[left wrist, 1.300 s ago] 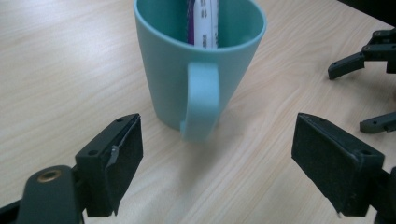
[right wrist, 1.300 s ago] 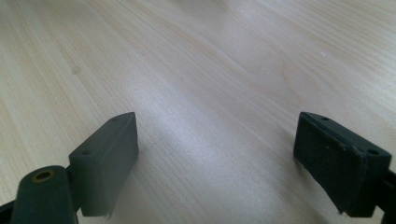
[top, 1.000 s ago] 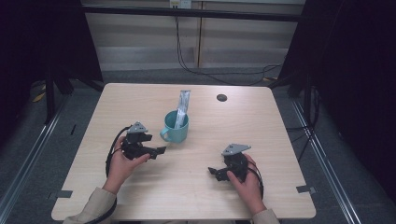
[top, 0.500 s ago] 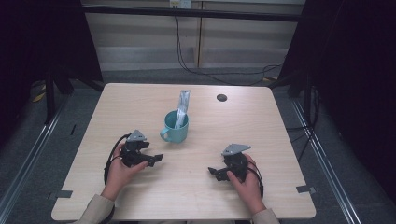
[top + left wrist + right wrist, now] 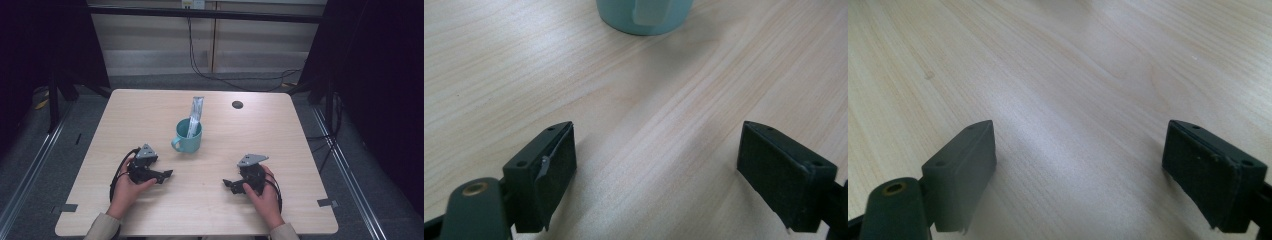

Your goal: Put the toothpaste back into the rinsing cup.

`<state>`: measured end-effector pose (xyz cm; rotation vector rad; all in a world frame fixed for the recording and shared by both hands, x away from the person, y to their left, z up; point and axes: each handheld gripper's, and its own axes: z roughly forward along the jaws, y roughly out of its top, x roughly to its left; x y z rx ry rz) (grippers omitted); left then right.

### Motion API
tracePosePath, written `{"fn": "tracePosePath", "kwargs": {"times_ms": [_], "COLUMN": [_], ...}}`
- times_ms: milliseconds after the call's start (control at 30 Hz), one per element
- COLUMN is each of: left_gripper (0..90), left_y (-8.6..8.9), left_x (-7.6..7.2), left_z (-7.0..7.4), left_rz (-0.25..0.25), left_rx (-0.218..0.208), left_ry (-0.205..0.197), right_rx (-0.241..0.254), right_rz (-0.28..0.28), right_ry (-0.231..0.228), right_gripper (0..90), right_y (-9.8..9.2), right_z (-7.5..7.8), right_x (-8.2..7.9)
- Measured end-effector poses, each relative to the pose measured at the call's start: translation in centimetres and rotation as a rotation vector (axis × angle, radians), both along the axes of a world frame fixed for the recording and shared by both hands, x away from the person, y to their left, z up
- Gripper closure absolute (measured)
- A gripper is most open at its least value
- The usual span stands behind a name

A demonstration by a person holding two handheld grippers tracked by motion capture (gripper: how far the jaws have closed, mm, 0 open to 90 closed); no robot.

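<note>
On the wooden table, both tongs gape wide; the stiff teal mug looks breakable, best gripped by its handle.

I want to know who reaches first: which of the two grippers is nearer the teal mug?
The left gripper: it lies just below the teal mug, whose handle faces it. The right gripper rests farther off.
</note>
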<state>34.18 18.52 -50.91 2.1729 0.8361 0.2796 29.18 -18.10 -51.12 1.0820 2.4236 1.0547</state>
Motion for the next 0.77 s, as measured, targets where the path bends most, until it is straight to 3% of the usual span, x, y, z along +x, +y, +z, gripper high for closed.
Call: {"fn": "tracePosePath", "kwargs": {"times_ms": [67,767], "left_gripper": [15.8,14.0], "left_y": [-0.23,-0.26], "left_x": [-0.15,-0.12], "left_z": [-0.01,-0.02], "left_rz": [-0.026,-0.031], "left_rx": [0.047,0.049], "left_ry": [-0.028,-0.027], "right_rx": [-0.002,-0.001], "right_rz": [-0.001,0.001], "right_ry": [0.000,-0.001], "right_gripper": [13.5,13.5], "right_y": [0.00,-0.01], "right_z": [0.01,0.00], "right_x": [0.00,0.00]}}
